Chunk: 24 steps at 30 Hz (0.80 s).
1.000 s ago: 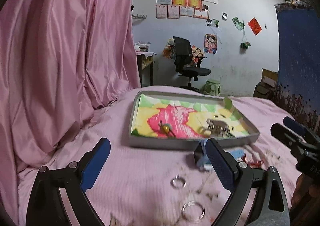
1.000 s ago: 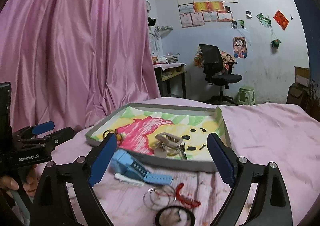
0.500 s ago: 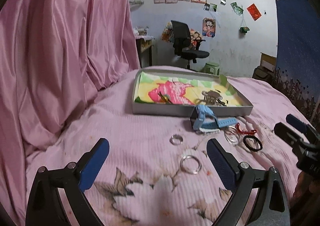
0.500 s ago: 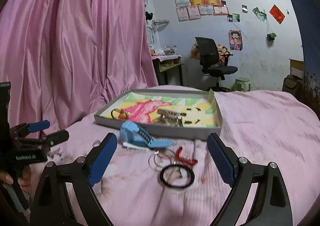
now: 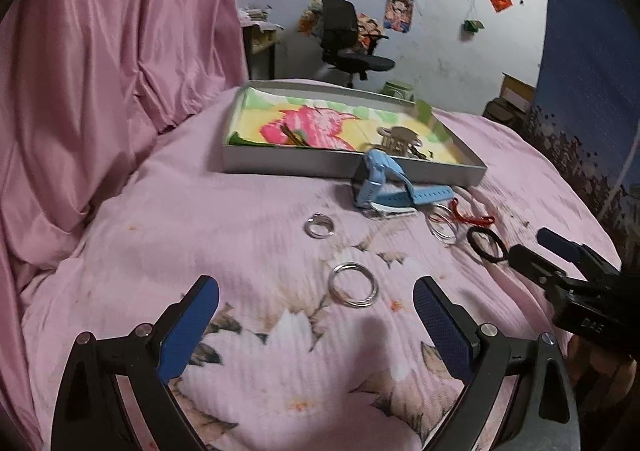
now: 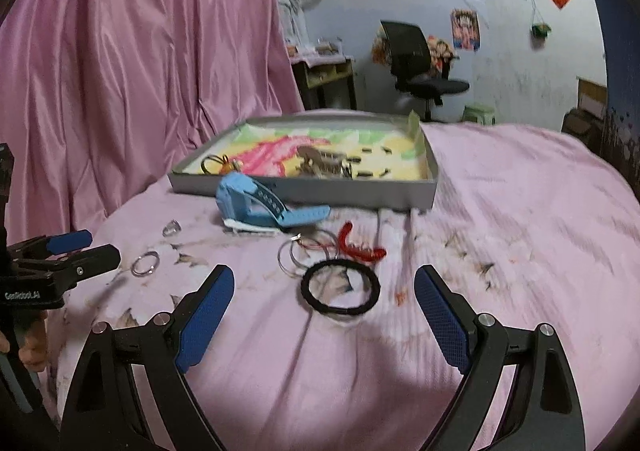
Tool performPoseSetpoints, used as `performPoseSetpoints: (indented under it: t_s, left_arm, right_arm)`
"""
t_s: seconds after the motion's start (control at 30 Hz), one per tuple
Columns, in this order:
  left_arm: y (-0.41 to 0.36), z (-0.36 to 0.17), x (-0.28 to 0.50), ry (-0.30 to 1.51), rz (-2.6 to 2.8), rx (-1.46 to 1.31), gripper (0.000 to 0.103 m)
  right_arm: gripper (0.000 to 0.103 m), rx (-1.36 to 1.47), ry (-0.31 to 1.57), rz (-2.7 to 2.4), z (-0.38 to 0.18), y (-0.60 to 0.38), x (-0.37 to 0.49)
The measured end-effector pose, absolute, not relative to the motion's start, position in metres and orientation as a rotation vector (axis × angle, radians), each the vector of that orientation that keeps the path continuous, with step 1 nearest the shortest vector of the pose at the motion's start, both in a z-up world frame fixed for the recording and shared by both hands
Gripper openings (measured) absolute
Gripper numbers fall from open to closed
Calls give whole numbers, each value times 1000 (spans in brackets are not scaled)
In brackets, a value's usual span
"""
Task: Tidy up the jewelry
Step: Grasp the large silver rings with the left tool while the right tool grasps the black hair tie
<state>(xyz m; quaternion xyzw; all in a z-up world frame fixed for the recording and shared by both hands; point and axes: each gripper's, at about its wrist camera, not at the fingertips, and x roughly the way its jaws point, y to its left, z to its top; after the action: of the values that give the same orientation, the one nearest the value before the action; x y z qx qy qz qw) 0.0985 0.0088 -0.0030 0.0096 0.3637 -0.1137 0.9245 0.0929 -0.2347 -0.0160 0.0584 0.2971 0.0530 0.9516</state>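
Since the jewelry lies scattered over the pink bedspread [image 5: 224, 235], both pairs of tongs hang low over it, angled down toward the pieces. At the far side sits the gray tray [image 5: 352, 167], lined with a bright flower picture; it already holds a metal hair claw [image 5: 398, 137] and a small beaded piece [image 6: 224, 165], so it looks like the collecting place. Just outside its near wall lies a blue watch [image 6: 260, 207]. Nearer, a black ring [image 6: 340, 289] sits ahead of the right tongs [image 6: 324, 307], spread wide and empty. A silver bangle [image 5: 353, 285] lies ahead of the left tongs [image 5: 316, 315], equally wide, empty.
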Motion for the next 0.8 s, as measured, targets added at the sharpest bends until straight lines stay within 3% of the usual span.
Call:
performPoseSetpoints:
  t_s: [0.27, 0.57, 0.8]
  left_arm:
    - [-2, -17, 112, 828, -295, 34, 74]
    - [-15, -24, 117, 841, -318, 108, 57]
    - [-19, -23, 114, 836, -337, 122, 35]
  right_arm:
    - [88, 135, 692, 110, -30, -234, 108]
    - [74, 140, 781, 92, -46, -233, 132]
    - [47, 131, 803, 93, -50, -228, 137]
